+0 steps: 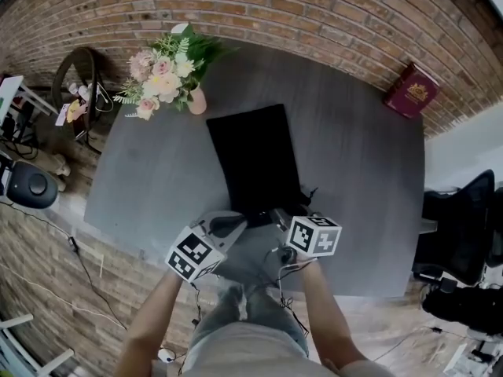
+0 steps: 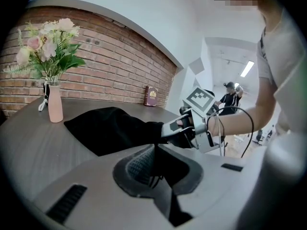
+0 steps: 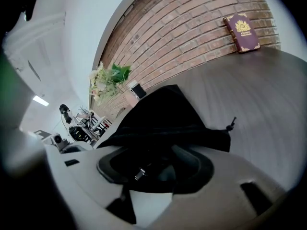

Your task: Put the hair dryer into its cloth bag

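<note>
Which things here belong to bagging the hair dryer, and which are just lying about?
Job in hand:
- cloth bag, black, on the table
- left tongs, shut on the bag's near edge
- right tongs, open at the bag's near end
- hair dryer: not visible

Lying about:
- vase of flowers
- red book leaning on the brick wall

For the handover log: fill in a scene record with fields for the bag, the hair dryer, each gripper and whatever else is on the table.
Surface: grey table by a brick wall
Cloth bag: black, lying mid-table, drawstring end toward the person
Hair dryer: not visible in any view
Left gripper: shut, pinching the bag's near edge
Right gripper: jaws wide apart at the bag's near edge, fabric between them, not pinched
Other items: vase of flowers far left; red book against the wall, far right
</note>
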`<state>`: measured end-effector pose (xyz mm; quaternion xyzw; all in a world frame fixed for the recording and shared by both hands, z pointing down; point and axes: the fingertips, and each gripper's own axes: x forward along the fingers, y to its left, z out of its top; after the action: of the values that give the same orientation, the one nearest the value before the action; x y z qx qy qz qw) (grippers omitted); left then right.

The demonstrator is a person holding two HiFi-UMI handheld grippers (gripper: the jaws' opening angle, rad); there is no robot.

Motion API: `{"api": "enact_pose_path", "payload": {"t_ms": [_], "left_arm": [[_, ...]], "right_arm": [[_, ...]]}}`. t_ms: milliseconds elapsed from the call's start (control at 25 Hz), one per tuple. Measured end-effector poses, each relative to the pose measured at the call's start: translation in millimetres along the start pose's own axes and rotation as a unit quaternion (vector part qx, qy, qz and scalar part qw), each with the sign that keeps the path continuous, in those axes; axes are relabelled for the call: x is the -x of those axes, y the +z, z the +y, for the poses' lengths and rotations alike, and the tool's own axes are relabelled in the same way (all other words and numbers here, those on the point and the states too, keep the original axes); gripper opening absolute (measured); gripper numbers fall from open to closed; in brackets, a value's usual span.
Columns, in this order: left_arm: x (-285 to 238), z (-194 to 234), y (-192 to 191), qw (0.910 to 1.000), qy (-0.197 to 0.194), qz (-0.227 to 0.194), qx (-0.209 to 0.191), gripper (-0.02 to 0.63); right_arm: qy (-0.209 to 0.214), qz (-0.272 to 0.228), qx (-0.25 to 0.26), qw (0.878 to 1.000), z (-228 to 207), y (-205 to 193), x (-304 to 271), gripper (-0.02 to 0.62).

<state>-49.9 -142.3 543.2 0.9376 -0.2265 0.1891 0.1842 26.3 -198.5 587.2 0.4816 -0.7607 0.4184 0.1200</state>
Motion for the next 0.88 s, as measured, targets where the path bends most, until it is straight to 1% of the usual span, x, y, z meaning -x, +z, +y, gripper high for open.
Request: {"api": "enact_pose_path", "payload": {"t_ms": [160, 400, 520, 760, 880], "left_arm": [[2, 4, -9, 0.9999, 0.009, 0.010, -0.002, 0.018], [1, 7, -29, 0.9989, 0.022, 0.041, -0.008, 0.018], [-1, 6, -37, 0.9985, 0.022, 0.050, -0.002, 0.018], [-5, 11, -53, 0.9967, 0.028, 0.075, -0.004, 0.019], [-5, 8, -55, 0.9965, 0.026, 0.080, -0.005, 0.020]], "right_arm": [[-0.014, 0.005, -0.004, 1.000, -5, -13, 18, 0.209], [-0.038, 0.010, -0.011, 0.999, -14, -32, 46, 0.208], [-0.050, 0.012, -0.013, 0.999, -17, -40, 59, 0.208], [-0.073, 0.008, -0.011, 0.997, -23, -47, 80, 0.207], [-0.083, 0.004, -0.010, 0.996, -25, -49, 89, 0.207]]}}
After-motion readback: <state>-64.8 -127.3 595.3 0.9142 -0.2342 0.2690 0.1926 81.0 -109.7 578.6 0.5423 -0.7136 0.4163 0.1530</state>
